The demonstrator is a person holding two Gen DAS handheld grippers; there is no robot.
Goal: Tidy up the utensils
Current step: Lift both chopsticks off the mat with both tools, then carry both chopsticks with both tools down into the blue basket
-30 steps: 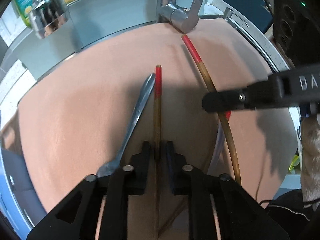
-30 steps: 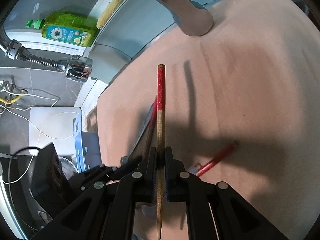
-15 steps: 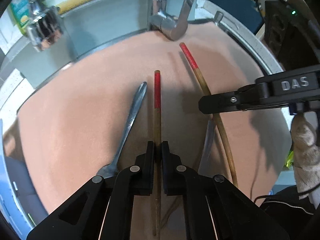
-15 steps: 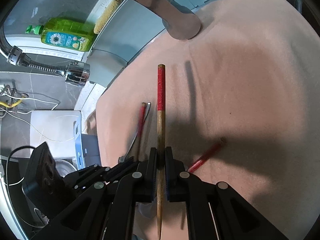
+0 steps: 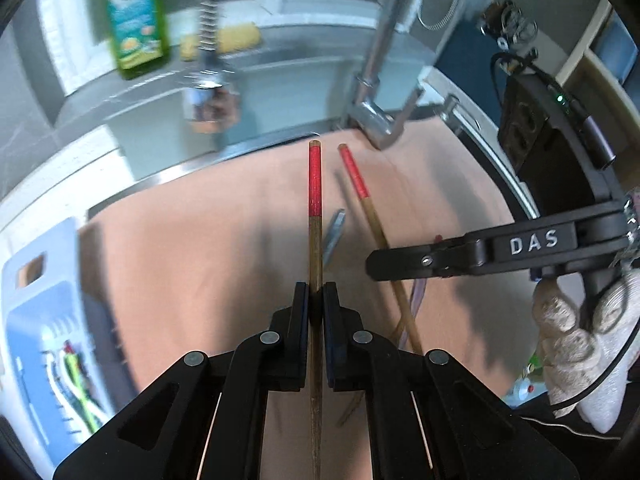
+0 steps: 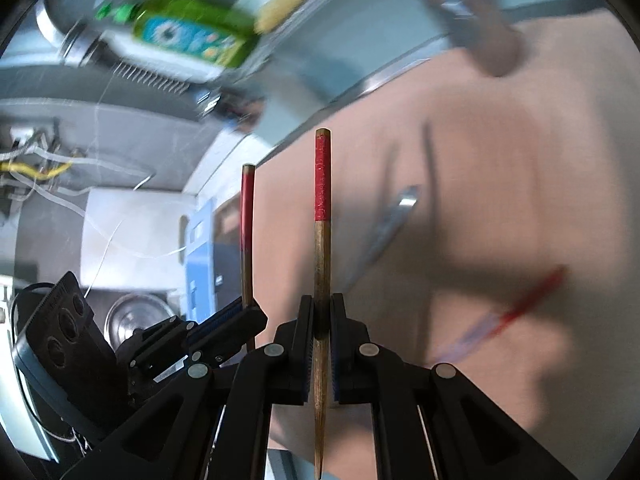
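My left gripper (image 5: 315,300) is shut on a wooden chopstick with a red top (image 5: 315,216), held above the peach mat (image 5: 192,248). My right gripper (image 6: 321,312) is shut on a matching red-topped chopstick (image 6: 322,216); it also shows in the left wrist view (image 5: 362,188), with the right gripper (image 5: 376,266) to the right of mine. The left gripper (image 6: 244,312) and its chopstick (image 6: 247,216) show in the right wrist view. A metal utensil (image 5: 334,232) (image 6: 394,216) lies on the mat. A red-handled utensil (image 6: 524,300) lies at the right.
A blue utensil basket (image 5: 44,320) with several items stands left of the mat. A tap (image 5: 378,116), a spray head (image 5: 204,92), a green soap bottle (image 5: 134,16) and a yellow sponge (image 5: 236,38) are at the back by the sink.
Both grippers have lifted their chopsticks up off the mat and tilted back. The sink back, bottle and blue basket have come into view. The metal utensil stays on the mat.
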